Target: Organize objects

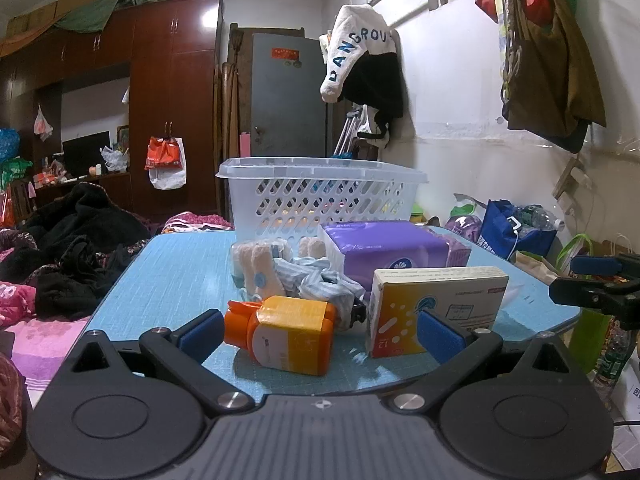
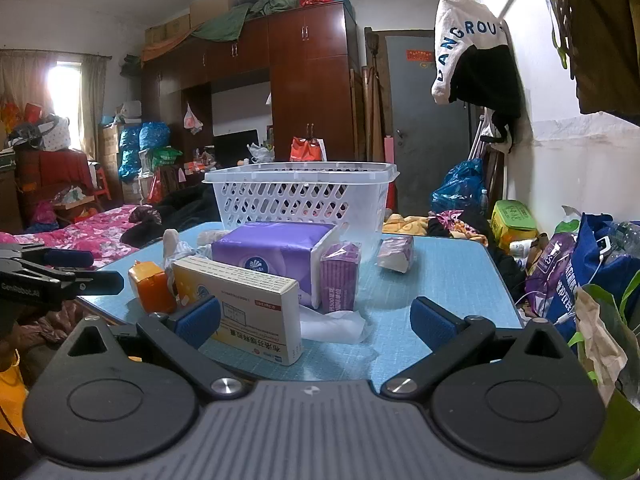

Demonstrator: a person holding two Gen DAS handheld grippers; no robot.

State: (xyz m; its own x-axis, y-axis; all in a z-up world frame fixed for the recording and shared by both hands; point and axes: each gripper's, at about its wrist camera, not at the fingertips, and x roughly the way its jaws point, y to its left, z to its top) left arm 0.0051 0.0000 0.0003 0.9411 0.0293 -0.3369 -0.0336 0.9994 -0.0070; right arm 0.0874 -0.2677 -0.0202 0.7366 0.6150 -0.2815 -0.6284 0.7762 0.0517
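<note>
Left wrist view: the left gripper [image 1: 318,330] has its fingers spread around an orange bottle [image 1: 286,334] lying at lower centre on the blue counter [image 1: 168,276], a medicine box [image 1: 436,308] beside it.

Right wrist view: the right gripper [image 2: 316,322] has its fingers spread, holding nothing; the white basket [image 2: 300,196] stands at centre frame.

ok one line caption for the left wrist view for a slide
Open left gripper faces an orange bottle lying beside a medicine box, white basket behind.
</note>
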